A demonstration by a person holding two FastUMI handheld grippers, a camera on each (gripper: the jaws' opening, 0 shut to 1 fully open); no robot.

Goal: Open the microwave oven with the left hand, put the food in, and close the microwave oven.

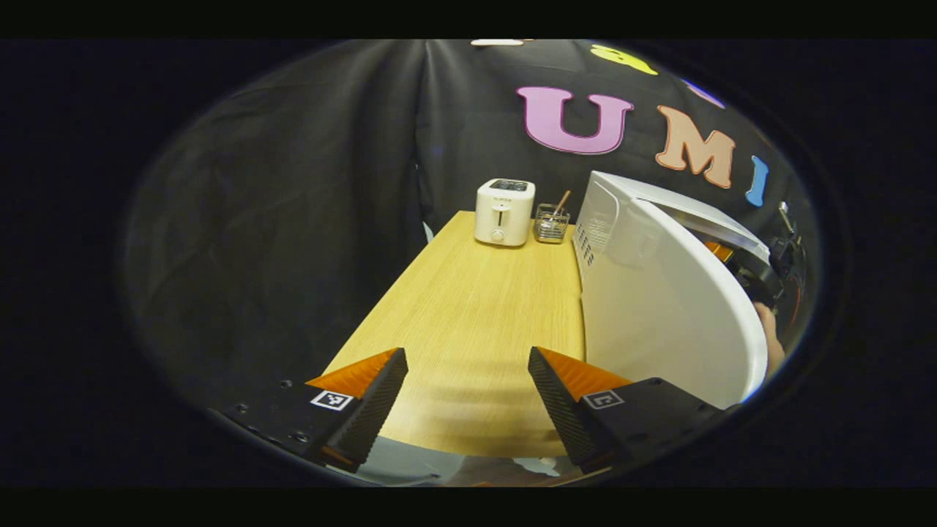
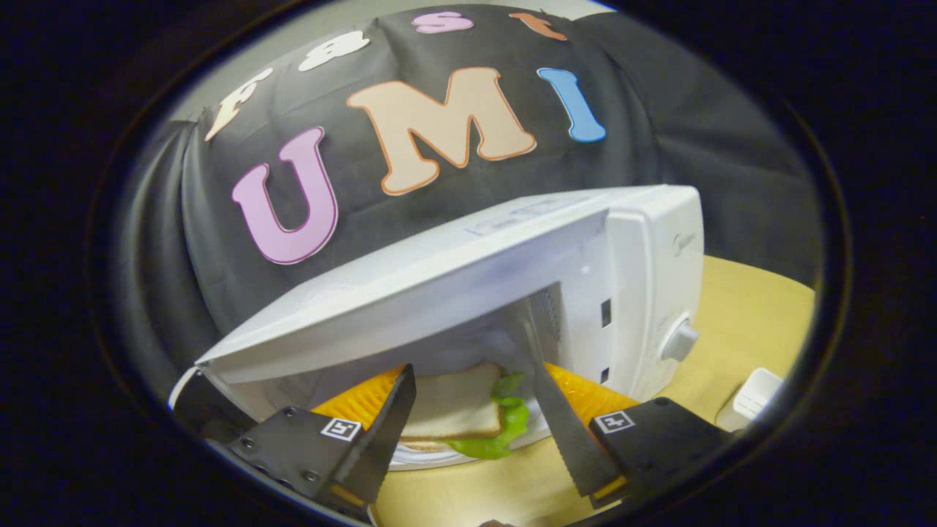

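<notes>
While the left gripper hung over the wooden worktop, its jaws stood released with nothing between them. Left to right in the left gripper view lay a white toaster, a small wire basket, then the microwave oven with its door swung wide open; a hand showed past the door's edge. In the right gripper view, the right gripper pointed into the oven's mouth, jaws parted, flanking the sandwich on its white plate. Whether the fingers touched the food could not be told. A knob sat on the oven's front panel.
</notes>
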